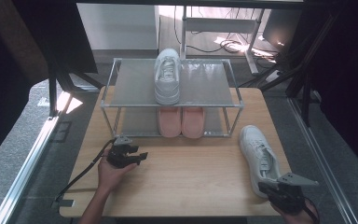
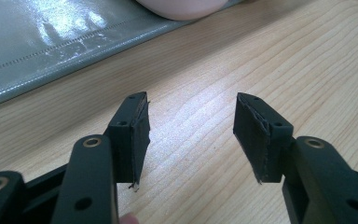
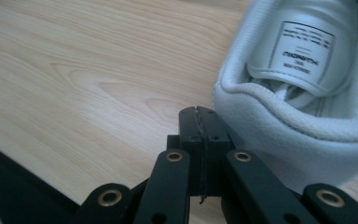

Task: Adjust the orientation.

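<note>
Closing in on the loose white sneaker [image 3: 303,116], the right gripper [image 3: 200,116] has its jaws pressed together, empty, tips just beside the heel collar; they'd need to open and straddle the collar for a firm lift toward the shoe rack [image 1: 235,95]. Left gripper [image 2: 191,135] rests low on the wooden table [image 2: 261,60], jaws spread, holding nothing.

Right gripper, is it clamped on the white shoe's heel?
No, the right gripper has its jaws shut on each other with nothing between them, just beside the heel of the white shoe.
</note>
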The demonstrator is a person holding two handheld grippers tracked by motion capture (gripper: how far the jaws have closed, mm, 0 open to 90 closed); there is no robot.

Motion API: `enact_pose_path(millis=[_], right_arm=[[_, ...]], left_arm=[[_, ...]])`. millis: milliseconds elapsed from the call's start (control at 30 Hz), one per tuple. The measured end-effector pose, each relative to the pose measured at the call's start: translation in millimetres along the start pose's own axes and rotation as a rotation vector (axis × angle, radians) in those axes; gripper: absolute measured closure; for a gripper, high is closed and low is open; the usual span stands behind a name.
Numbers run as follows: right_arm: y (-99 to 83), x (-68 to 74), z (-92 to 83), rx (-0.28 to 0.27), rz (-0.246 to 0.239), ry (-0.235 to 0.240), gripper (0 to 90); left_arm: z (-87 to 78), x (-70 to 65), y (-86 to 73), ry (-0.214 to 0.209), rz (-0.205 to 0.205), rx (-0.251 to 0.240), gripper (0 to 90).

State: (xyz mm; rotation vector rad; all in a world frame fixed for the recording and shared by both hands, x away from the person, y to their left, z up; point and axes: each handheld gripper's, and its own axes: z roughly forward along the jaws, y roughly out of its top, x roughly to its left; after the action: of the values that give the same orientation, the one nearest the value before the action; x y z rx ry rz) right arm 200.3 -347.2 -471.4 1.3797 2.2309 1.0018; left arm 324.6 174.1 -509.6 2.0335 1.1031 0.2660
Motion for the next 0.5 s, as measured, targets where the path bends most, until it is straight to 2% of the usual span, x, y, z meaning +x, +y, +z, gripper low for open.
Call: enact_pose_path(millis=[267,333,500], right_arm=[[-4.9,-16.1,-6.0,-0.013,0.045,-0.034,90.0],[-5.5,-19.2,-6.6,-0.017,0.048,-0.047,90.0],[-5.5,-25.3,-7.9,-0.025,0.064,-0.066,90.0]], left_arm=[[1.2,-0.8,-0.5,0.001,-0.008,0.003,46.6],[1.1,-0.2,-0.3,0.001,0.001,0.003,46.6],[1.3,-0.7,-0.4,0.001,-0.007,0.003,46.6]])
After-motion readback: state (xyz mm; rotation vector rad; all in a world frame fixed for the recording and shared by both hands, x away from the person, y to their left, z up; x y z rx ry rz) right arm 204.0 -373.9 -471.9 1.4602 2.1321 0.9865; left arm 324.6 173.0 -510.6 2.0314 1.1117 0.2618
